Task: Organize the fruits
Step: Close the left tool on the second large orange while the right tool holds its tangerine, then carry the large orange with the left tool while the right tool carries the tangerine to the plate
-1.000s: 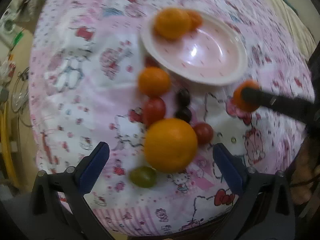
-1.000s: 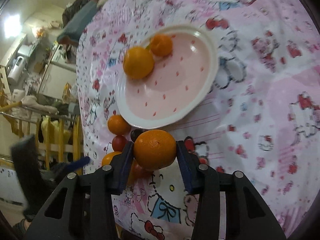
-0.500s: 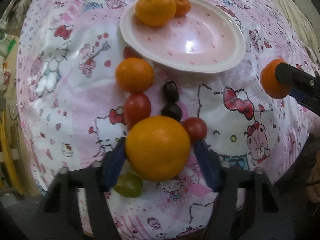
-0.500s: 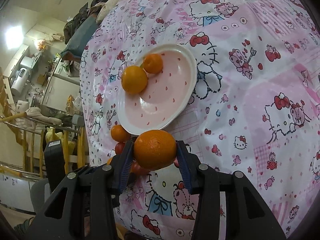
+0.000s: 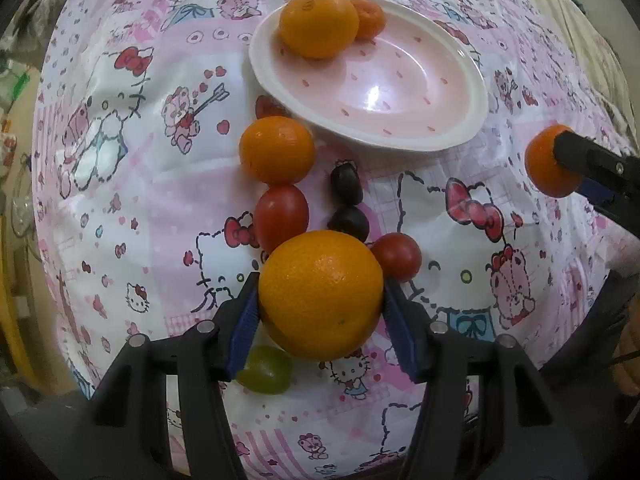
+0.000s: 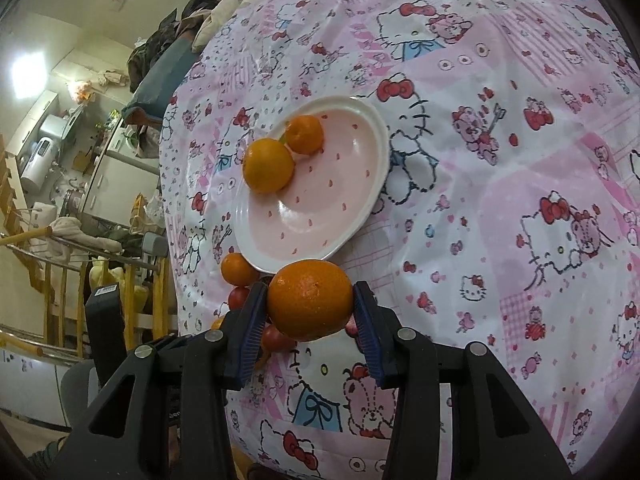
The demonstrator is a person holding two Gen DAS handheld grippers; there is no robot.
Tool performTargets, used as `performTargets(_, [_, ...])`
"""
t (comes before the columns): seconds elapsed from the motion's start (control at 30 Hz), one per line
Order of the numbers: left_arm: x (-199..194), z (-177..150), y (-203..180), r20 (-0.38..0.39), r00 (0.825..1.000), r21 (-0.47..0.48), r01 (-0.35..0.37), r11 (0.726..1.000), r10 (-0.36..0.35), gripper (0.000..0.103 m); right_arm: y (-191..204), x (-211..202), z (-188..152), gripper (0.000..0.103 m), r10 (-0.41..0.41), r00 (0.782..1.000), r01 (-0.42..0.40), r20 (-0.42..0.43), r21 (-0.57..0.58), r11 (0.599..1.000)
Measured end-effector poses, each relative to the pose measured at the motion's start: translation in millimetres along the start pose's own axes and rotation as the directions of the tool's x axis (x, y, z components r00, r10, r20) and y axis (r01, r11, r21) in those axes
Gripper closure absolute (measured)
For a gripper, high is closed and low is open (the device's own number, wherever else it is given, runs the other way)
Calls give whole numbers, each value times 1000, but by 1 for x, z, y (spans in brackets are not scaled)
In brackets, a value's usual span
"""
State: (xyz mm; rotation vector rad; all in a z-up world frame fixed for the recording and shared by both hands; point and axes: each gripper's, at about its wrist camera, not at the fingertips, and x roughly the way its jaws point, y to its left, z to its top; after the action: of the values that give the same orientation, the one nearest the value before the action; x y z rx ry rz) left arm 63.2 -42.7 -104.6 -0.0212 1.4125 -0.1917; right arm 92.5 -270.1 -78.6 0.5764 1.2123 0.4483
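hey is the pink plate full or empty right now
Neither: the plate holds just two oranges, a big one and a small one, at one edge. The rest is bare.

No legible text or labels

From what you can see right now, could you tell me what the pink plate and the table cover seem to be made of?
Pink plate: probably glazed ceramic, possibly melamine; glossy, with a sharp light reflection. Table cover: likely thin plastic sheeting; shiny, creased, printed with cartoon cats.
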Motion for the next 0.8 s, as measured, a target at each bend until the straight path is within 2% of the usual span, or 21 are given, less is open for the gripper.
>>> performTargets(0.37, [-14, -5, 19, 12, 998, -60, 63, 996, -62, 50, 4, 1, 3, 58, 17, 1000, -17, 2, -7, 1000])
performTargets(0.53, [-47, -7, 15, 52, 996, -24, 80, 997, -79, 50, 9, -3, 7, 58, 45, 999, -45, 12, -12, 999])
performTargets(0.7, [-75, 13, 8, 129, 990, 23, 54, 998, -56, 50, 11, -14, 15, 58, 73, 996, -72, 43, -6, 997])
performTargets(0.8, [-73, 33, 4, 132, 990, 28, 38, 999, -41, 50, 13, -20, 23, 58, 73, 995, -73, 63, -12, 997])
